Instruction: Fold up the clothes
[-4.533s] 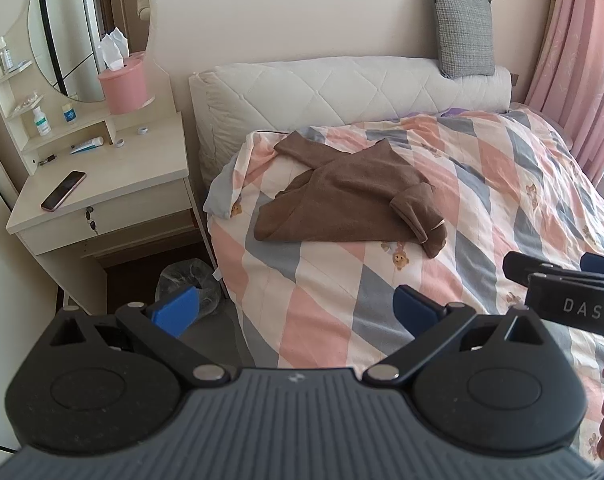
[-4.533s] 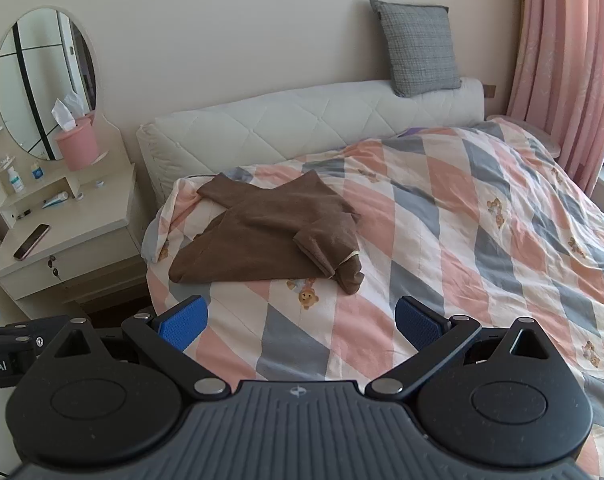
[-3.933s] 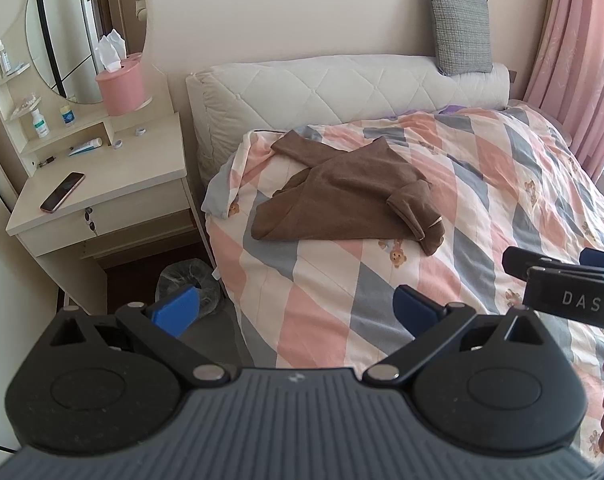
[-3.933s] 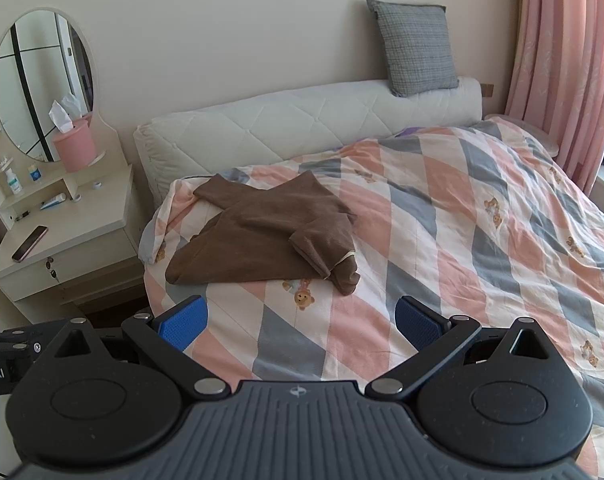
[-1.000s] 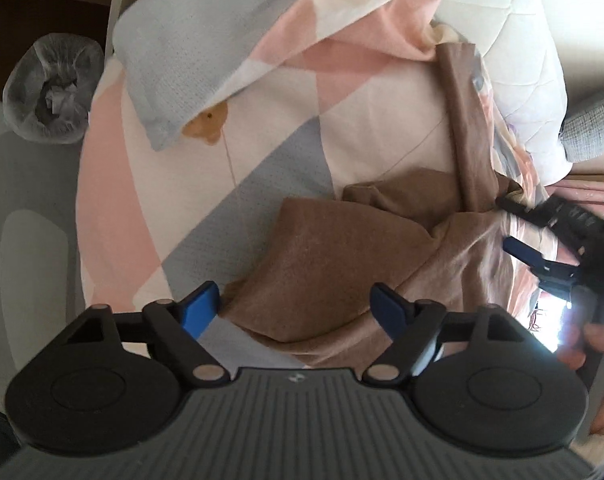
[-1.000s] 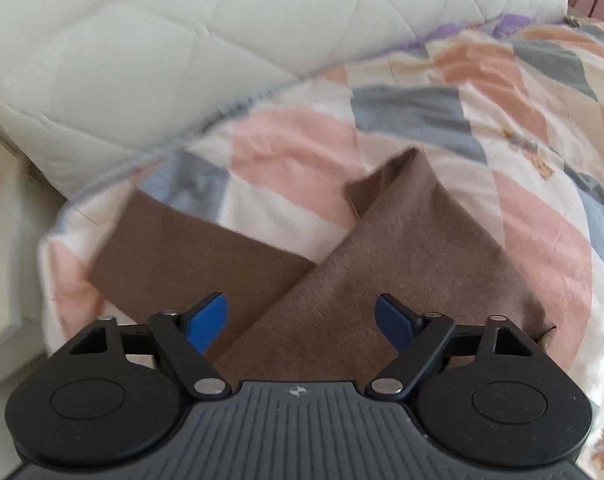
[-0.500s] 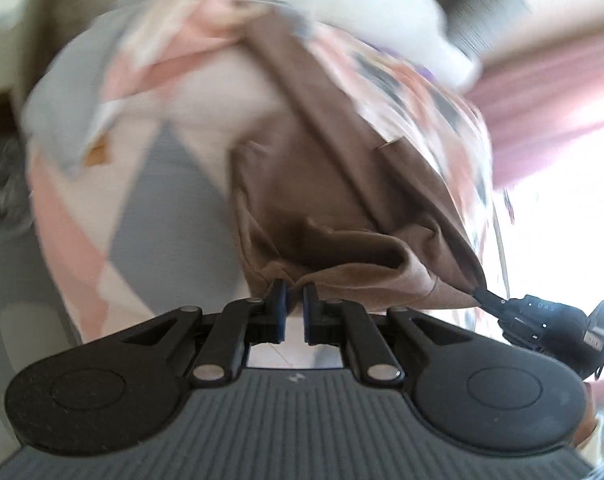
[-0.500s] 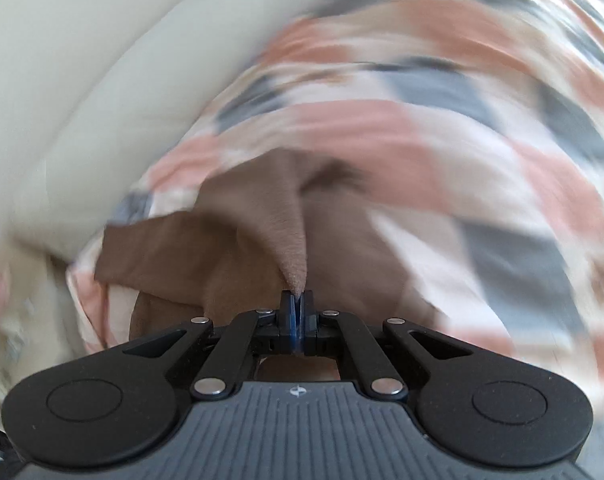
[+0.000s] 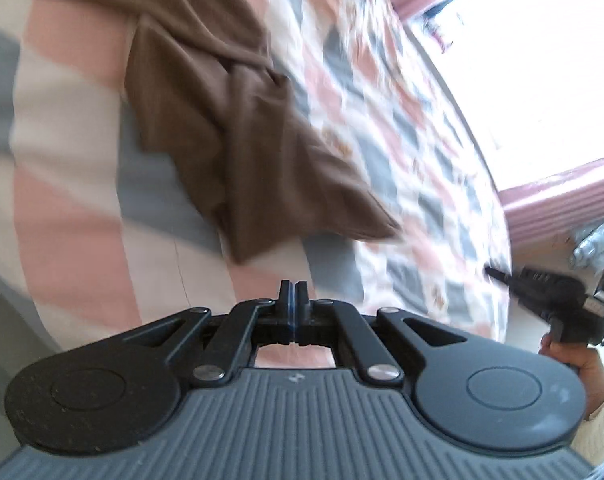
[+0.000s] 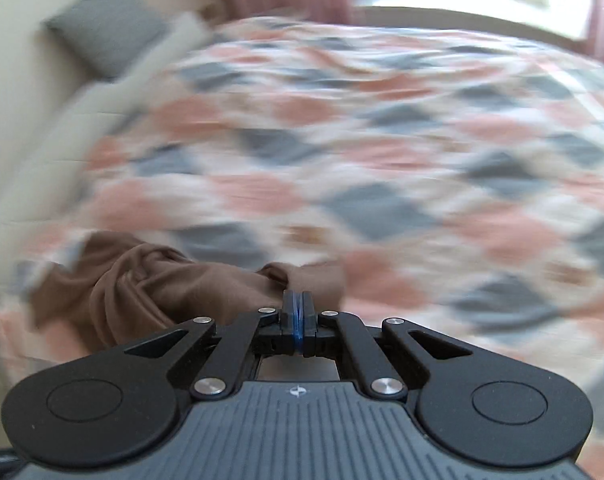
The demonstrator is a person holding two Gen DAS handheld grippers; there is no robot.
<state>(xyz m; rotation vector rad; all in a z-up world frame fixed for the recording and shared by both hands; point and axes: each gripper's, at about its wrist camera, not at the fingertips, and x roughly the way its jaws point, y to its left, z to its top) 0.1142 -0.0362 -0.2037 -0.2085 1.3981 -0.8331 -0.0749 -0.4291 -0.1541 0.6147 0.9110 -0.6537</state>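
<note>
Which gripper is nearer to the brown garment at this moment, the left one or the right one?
Right. The right gripper has its jaws shut right at the brown garment's edge; whether it pinches cloth is unclear. The left gripper is shut with quilt visible between it and the garment.

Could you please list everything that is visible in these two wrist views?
garment: one, brown, crumpled on the quilt
quilt: one, pink, grey and white diamonds, covering the bed
cushion: one, grey, against the wall at the bed's head
headboard: one, off-white, blurred, below the cushion
curtains: count unclear, pink, beside the bright window
left tongs: one, black with blue pads, shut, apart from the garment
right tongs: one, black with blue pads, shut
hand: one, gripping the right tongs' handle
</note>
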